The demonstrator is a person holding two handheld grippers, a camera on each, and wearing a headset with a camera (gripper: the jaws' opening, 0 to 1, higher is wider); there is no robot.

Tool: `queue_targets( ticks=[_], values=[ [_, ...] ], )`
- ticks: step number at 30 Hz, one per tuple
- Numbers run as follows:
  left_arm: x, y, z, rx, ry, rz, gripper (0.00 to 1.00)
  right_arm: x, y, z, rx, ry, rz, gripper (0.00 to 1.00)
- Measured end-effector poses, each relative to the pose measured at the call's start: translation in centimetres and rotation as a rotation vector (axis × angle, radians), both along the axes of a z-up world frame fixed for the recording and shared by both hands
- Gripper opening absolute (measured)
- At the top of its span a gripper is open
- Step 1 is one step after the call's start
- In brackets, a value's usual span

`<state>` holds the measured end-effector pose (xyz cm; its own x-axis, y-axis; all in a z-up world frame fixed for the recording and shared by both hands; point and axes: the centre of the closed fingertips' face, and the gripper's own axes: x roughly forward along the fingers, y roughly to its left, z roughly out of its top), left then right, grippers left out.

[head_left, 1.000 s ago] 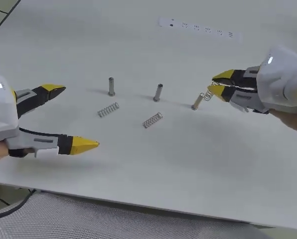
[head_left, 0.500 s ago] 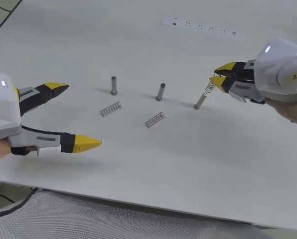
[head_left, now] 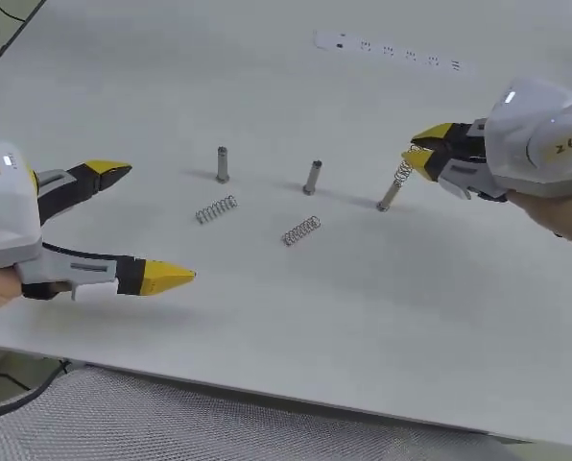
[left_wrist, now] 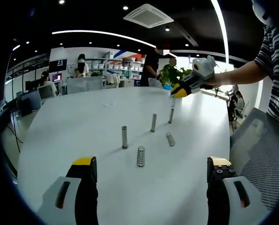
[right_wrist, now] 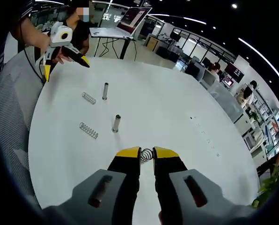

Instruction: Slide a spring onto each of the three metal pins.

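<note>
Spring [head_left: 402, 173] pinched between clenched fingers of right gripper [head_left: 422, 152], at top end of rightmost pin [head_left: 387, 198]; whether already over the tip, unclear. Middle pin [head_left: 312, 178] and left pin [head_left: 222, 164] standing bare on white surface [head_left: 363, 307]. Second spring [head_left: 215, 209] lying near left pin, third spring [head_left: 300, 230] near middle pin. Left gripper [head_left: 147, 224] well apart from them, fingers spread wide, holding nothing.

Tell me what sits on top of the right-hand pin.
A spring, pinched in the right tool, sits over the upper end of the right-hand pin; the lower shaft stands bare. Coils and tool cover the pin's tip, so how deep it reaches is hidden.
</note>
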<state>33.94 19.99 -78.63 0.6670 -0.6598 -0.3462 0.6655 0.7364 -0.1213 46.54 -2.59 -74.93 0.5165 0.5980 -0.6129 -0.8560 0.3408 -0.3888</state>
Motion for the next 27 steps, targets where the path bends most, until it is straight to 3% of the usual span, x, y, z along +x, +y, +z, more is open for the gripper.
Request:
queue_targets(
  ticks=[16, 27],
  values=[
    [0.0, -0.2, 0.1, -0.009, 0.006, 0.001, 0.97, 0.0, -0.2, -0.9, -0.019, 0.011, -0.001, 0.12],
    [0.1, -0.3, 0.4, -0.020, 0.003, 0.003, 0.97, 0.1, -0.5, -2.4, -0.040, 0.038, -0.006, 0.12]
  ],
)
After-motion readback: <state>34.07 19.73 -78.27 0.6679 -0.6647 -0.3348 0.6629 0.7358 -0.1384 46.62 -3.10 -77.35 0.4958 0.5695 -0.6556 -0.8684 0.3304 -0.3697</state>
